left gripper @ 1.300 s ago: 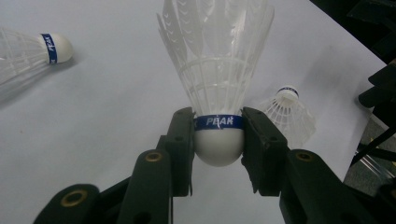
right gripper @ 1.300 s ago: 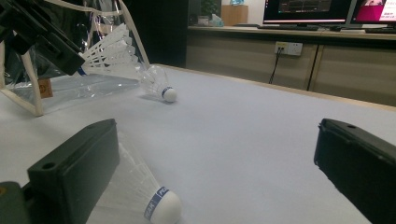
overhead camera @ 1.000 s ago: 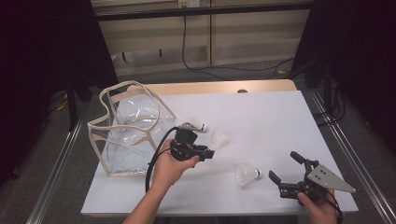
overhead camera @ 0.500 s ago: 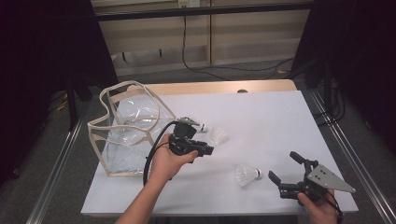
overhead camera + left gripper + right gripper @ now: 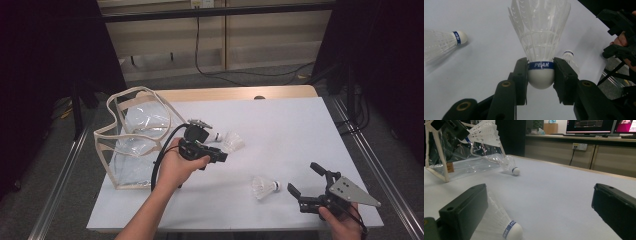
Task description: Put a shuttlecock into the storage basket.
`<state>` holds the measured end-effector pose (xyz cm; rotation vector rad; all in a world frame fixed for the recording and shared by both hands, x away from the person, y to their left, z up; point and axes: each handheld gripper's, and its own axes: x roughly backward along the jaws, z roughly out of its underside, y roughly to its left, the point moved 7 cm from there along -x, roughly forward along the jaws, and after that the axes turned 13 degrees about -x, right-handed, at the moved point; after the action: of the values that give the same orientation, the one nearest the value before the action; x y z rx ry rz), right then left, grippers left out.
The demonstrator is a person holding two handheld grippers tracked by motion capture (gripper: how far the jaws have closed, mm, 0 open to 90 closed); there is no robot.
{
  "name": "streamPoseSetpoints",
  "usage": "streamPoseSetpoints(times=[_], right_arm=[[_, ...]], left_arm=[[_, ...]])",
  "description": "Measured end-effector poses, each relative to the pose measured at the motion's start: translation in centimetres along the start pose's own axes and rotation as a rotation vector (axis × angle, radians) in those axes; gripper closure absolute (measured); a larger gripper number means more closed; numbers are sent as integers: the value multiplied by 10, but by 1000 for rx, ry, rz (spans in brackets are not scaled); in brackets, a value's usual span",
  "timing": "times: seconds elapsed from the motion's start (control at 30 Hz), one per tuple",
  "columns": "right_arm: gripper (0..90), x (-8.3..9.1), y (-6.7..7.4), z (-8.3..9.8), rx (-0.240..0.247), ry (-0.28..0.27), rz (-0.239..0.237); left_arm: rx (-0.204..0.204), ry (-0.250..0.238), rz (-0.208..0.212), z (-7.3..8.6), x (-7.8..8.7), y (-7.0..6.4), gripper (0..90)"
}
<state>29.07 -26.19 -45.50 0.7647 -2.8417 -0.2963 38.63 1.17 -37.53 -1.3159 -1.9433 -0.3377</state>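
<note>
My left gripper [image 5: 541, 75] is shut on the white cork of a feather shuttlecock [image 5: 540, 30], at its blue band. In the high view the same left gripper [image 5: 220, 157] hangs over the table's middle, just right of a clear bag with beige trim [image 5: 107, 132]. A second shuttlecock [image 5: 232, 142] lies on the table beside it. A third shuttlecock [image 5: 264, 186] lies near the front. My right gripper [image 5: 303, 178] stands open just right of it. In the right gripper view that third shuttlecock [image 5: 504, 227] lies between the open jaws of the right gripper [image 5: 540, 195], close to the left one.
The white tabletop [image 5: 290, 130] has open room at the right and back. Metal rails run along both sides of the table. The bag [image 5: 437, 155] stands at the table's left edge. A wooden counter with monitors [image 5: 589, 126] lies beyond the table.
The left gripper has shifted slightly away from me, with the shuttlecock still clamped in it. The right gripper and the two loose shuttlecocks have stayed put.
</note>
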Motion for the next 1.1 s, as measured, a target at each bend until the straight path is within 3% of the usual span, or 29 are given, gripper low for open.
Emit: streamPoseSetpoints(times=[0.37, 0.87, 1.1], right_arm=[[3, 0, 0, 0, 1, -2, -1], [3, 0, 1, 0, 1, -1, -6], [3, 0, 1, 0, 1, 0, -6]], left_arm=[[-2, 19, 24, -10, 7, 1, 657], [-18, 44, 17, -19, 16, 4, 658], [-5, 34, 18, -25, 20, 6, 658]])
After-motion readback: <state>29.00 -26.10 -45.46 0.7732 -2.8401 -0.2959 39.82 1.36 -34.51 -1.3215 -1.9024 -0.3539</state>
